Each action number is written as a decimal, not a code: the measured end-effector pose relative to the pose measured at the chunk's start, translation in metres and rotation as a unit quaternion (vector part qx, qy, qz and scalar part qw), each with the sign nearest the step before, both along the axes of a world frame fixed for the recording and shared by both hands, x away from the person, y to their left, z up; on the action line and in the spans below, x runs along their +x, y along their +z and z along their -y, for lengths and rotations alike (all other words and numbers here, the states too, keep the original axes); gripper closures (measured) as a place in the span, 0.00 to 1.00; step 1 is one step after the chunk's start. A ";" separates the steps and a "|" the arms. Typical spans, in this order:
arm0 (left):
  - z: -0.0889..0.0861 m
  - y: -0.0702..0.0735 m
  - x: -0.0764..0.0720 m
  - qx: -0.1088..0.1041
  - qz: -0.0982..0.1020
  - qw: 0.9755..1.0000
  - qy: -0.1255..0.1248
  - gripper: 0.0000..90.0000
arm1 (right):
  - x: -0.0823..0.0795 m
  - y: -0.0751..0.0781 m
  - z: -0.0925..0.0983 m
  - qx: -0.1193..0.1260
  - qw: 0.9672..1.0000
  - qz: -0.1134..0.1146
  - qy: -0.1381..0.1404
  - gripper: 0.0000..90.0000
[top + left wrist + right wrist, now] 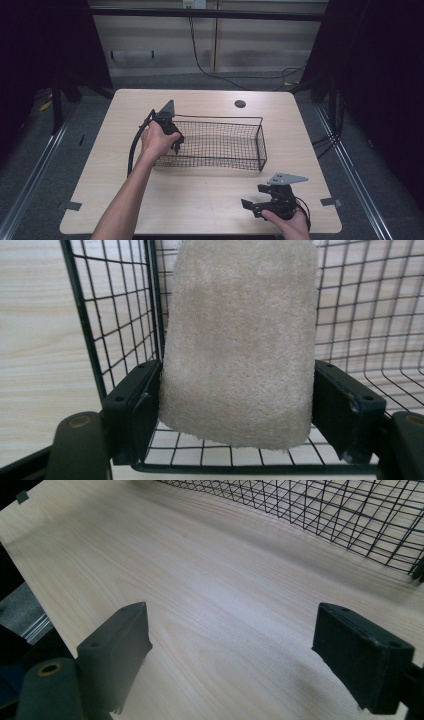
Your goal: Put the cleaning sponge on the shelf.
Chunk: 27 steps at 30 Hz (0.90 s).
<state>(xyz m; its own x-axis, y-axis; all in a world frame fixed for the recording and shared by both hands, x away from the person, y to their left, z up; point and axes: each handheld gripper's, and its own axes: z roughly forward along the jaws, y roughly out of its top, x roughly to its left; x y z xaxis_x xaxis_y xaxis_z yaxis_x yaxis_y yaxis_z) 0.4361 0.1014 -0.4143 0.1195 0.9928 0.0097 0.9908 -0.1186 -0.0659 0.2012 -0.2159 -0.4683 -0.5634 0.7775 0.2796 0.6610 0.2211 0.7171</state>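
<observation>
Right claw: my right claw (260, 204) sits nearest me at the front right of the pale wood-grain surface (210, 200). Its black jaws stand wide apart with nothing between them, pointing across bare wood toward the basket.

Left claw: my left claw (172, 135) reaches over the left end of the black wire-mesh basket (260, 142). Its jaws are clamped on a cream, coarse-fibred sponge pad (240, 345), one jaw pressing each side edge.

Sponge pad: in the left gripper view it hangs inside the basket by the left end wall, lower edge just above the floor grid. From above my hand hides it, so I can only guess that it is not yet resting on the mesh.

Basket: it stands in the middle of the surface, long side facing me, and looks empty along the rest of its length.

Far edge: a small dark round hole (240, 104) in the surface lies beyond the basket, well apart from it.

Risk: my left jaw is just beside the end wall; widening could catch a wire and drag the light basket.

Risk: the rough fibres may cling to one jaw, so the pad could lift out with me as I withdraw.

Risk: nothing braces the basket, since my right claw is well apart from it.
</observation>
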 end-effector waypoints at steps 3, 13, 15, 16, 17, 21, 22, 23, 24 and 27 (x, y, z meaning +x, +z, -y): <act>0.001 -0.003 0.000 0.001 -0.004 1.000 0.003 0.29 | 0.000 0.000 0.000 0.001 1.000 0.000 0.000 0.16; 0.004 -0.009 0.000 0.016 -0.004 1.000 0.002 0.29 | 0.000 0.000 0.000 0.002 1.000 0.000 0.000 0.16; 0.005 -0.011 0.000 0.024 -0.006 1.000 -0.001 0.29 | 0.000 0.000 0.000 0.002 1.000 0.000 0.000 0.16; 0.005 -0.011 0.000 0.024 -0.006 1.000 -0.001 0.29 | 0.000 0.000 0.000 0.002 1.000 0.000 0.000 0.16; 0.005 -0.011 0.000 0.024 -0.008 1.000 -0.001 0.29 | 0.000 0.000 0.000 0.003 1.000 0.000 0.000 0.16; 0.006 -0.014 0.000 0.023 -0.007 1.000 -0.002 0.28 | 0.000 0.000 0.000 0.003 1.000 0.000 0.000 0.16; 0.006 -0.015 0.000 0.017 -0.011 1.000 -0.003 0.28 | -0.001 0.000 0.000 0.002 1.000 -0.001 -0.001 0.16; 0.006 -0.018 0.000 0.013 -0.019 1.000 -0.009 0.28 | -0.001 0.000 0.000 0.002 1.000 -0.001 -0.001 0.16; 0.005 -0.019 0.000 0.016 -0.019 1.000 -0.008 0.28 | -0.001 0.001 0.000 0.003 1.000 -0.002 -0.002 0.16; 0.004 -0.020 0.000 0.014 -0.017 1.000 -0.005 0.28 | 0.000 0.000 0.000 0.003 1.000 -0.001 -0.001 0.16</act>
<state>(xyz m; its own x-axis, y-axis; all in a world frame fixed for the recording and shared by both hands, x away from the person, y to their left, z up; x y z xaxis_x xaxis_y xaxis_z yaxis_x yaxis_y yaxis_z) 0.4363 0.0974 -0.4339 0.1309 0.9908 0.0333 0.9865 -0.1269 -0.1030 0.2008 -0.2162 -0.4680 -0.5611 0.7768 0.2860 0.6631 0.2150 0.7170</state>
